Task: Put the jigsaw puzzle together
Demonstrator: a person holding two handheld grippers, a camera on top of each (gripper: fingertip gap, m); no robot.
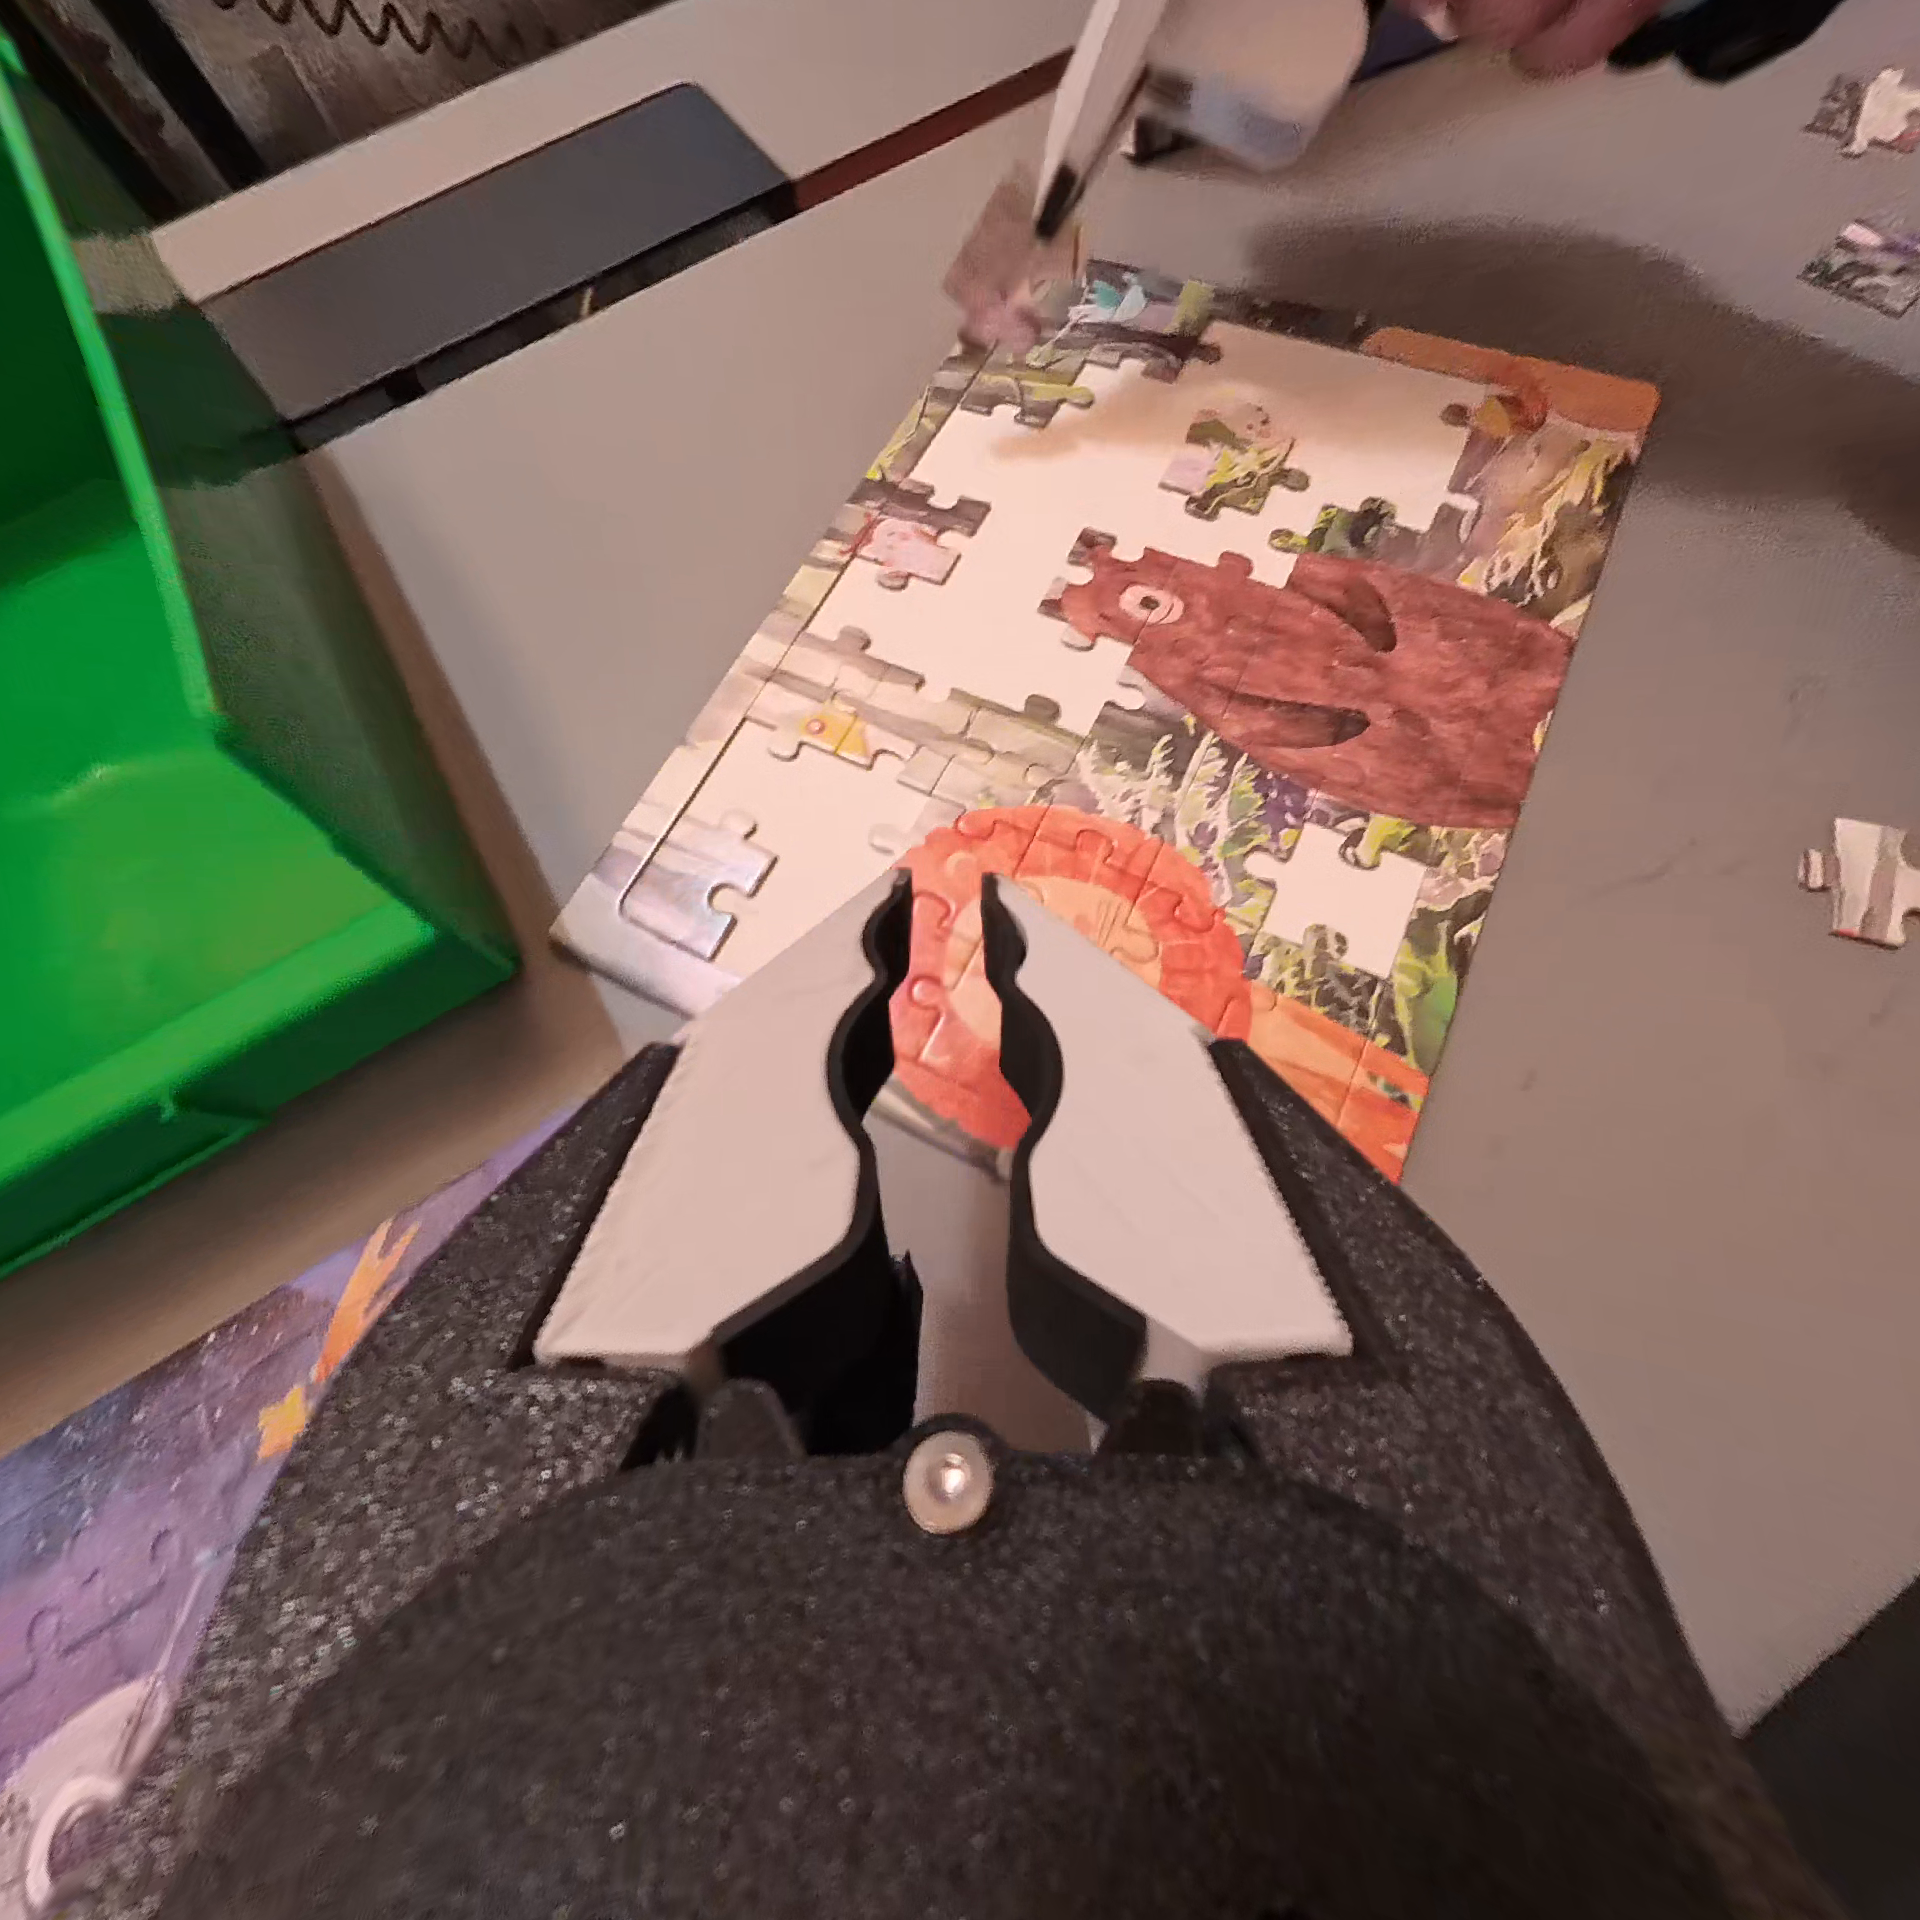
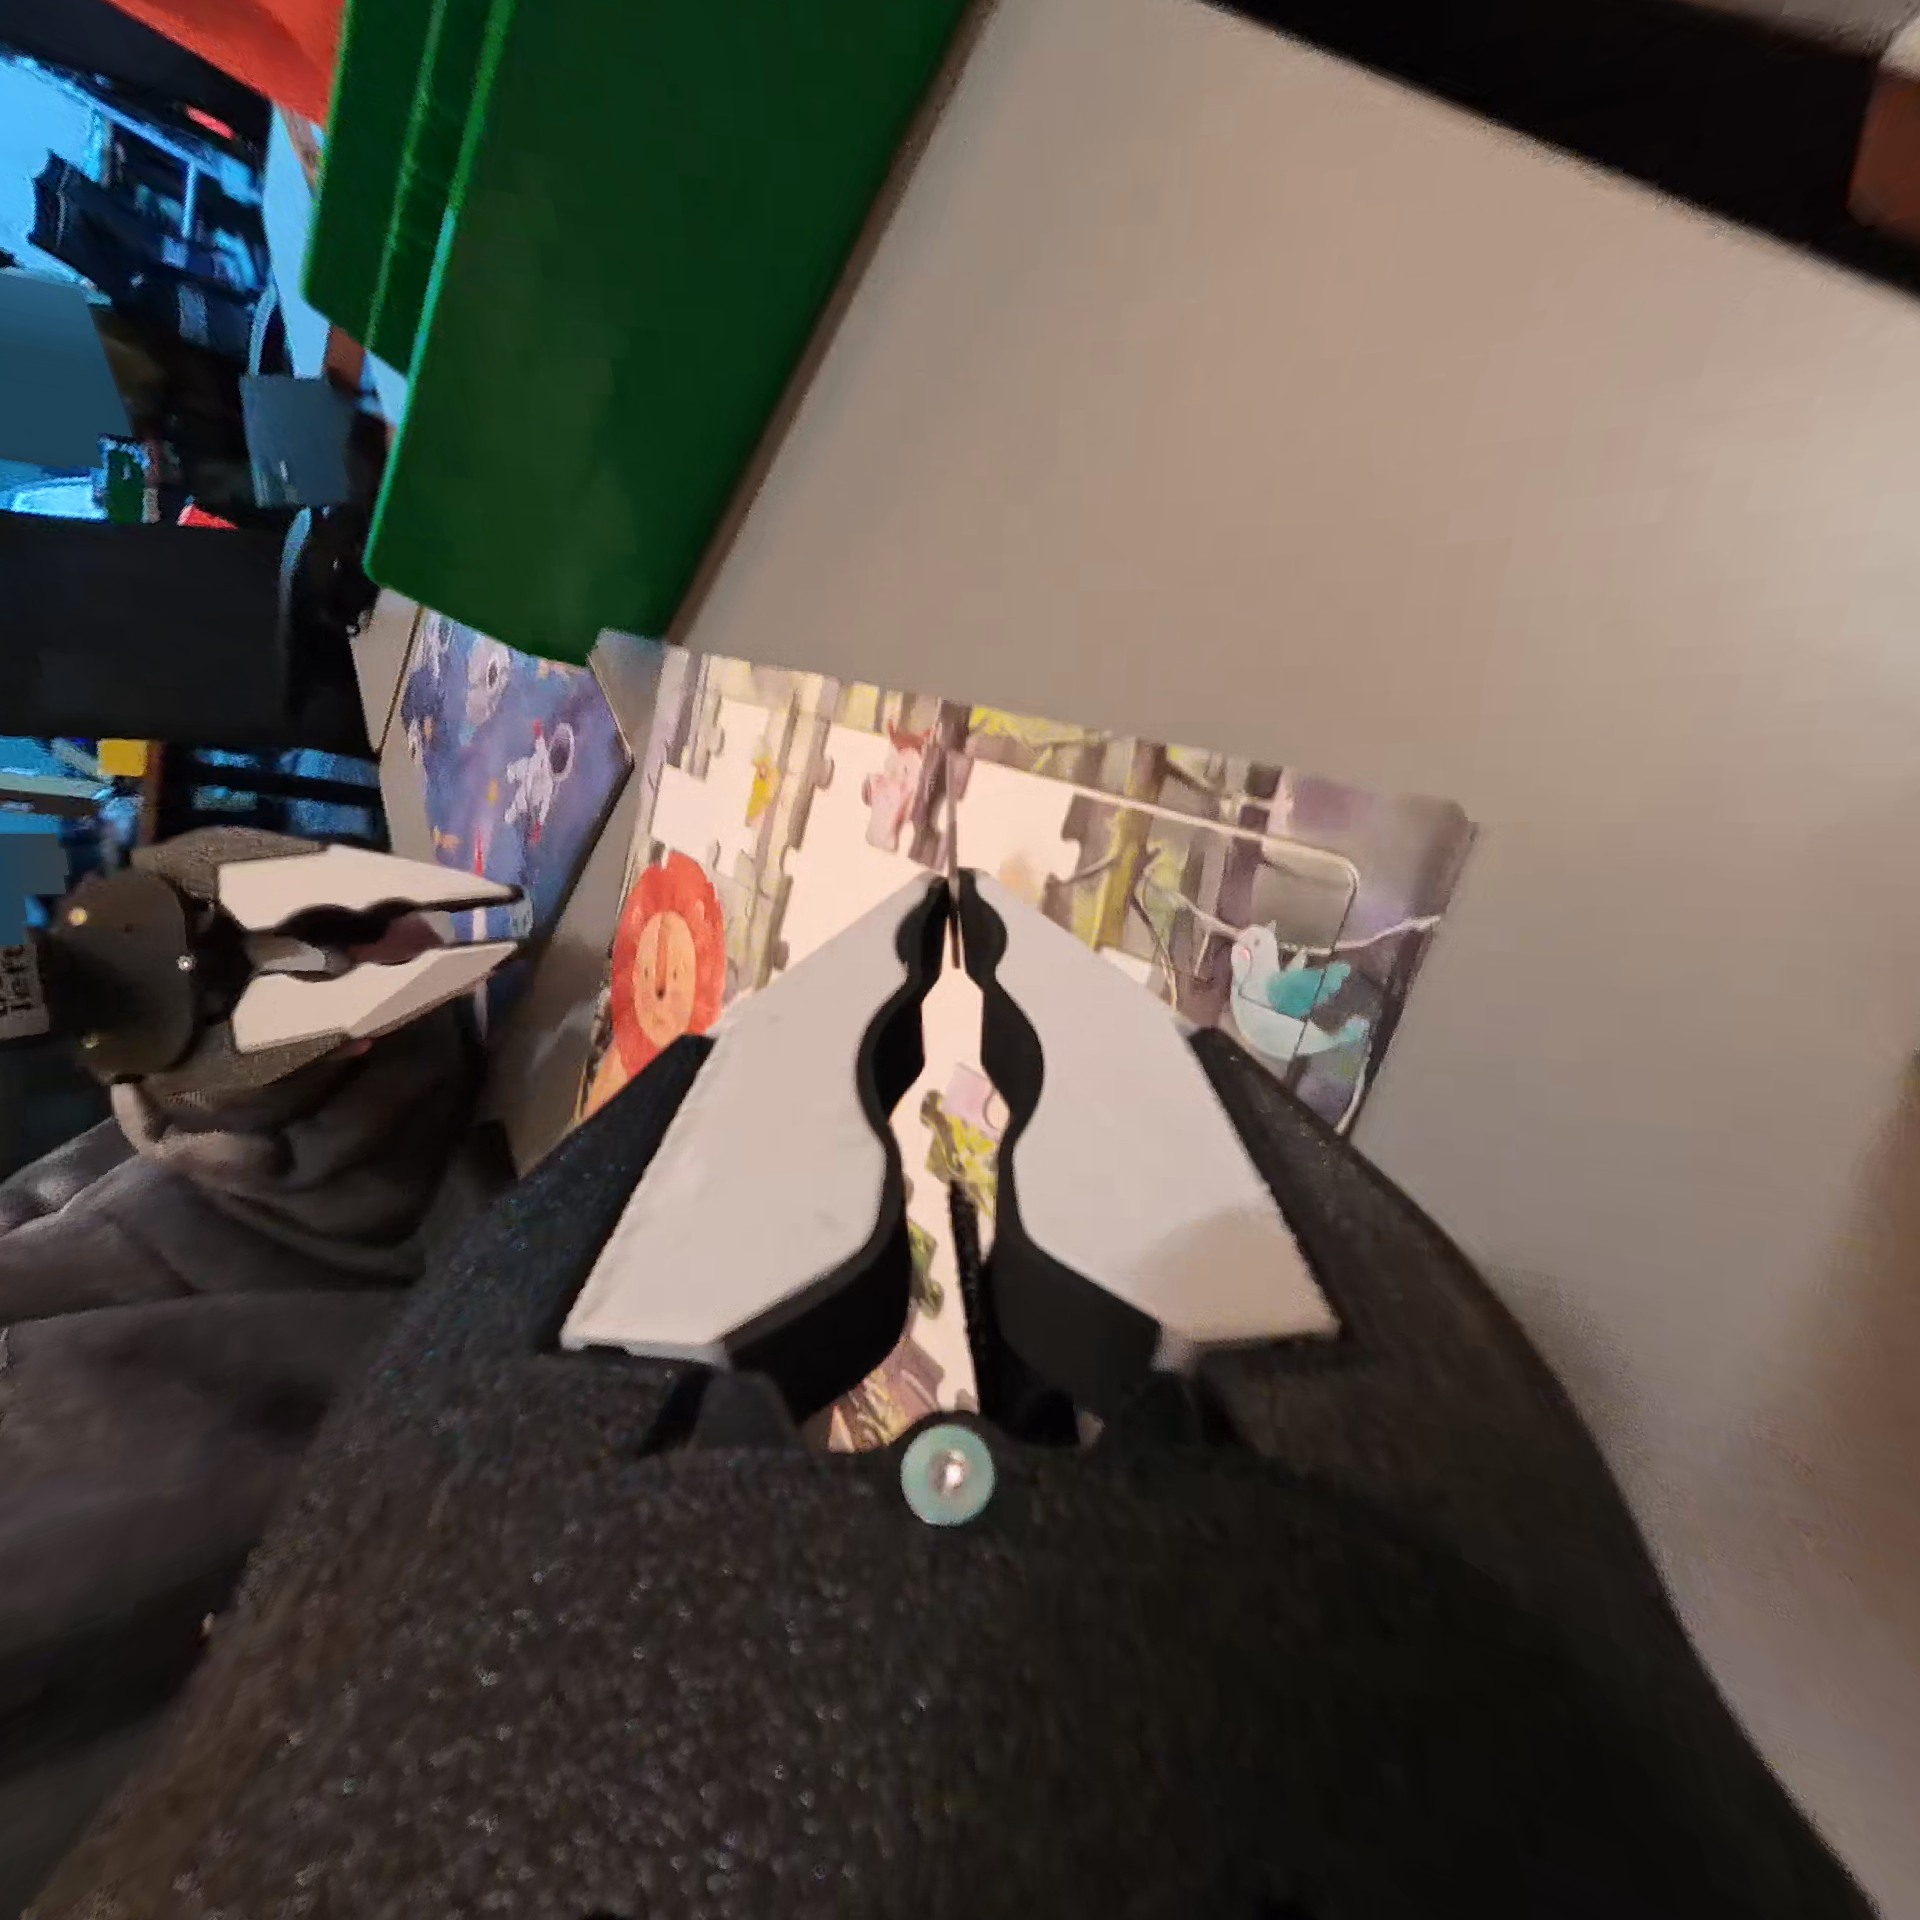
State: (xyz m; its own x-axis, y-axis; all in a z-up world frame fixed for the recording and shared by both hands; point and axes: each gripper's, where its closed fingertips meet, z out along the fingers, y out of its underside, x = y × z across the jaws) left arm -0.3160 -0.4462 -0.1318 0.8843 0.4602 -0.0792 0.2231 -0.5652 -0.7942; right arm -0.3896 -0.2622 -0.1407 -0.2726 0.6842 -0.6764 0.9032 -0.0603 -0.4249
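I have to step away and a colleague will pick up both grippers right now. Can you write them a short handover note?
Right gripper: shut on a puzzle piece, held edge-on above the far corner of the puzzle board.
Left gripper: open, empty, above the lion at the near end.
Done: lion, brown bear, most of the border.
Left: several white gaps mid-board; loose pieces lie on the table to the right.
Green bin sits left of the board.

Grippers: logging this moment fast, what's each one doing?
Left gripper: open, empty, over the puzzle board.
Right gripper: shut on a puzzle piece.
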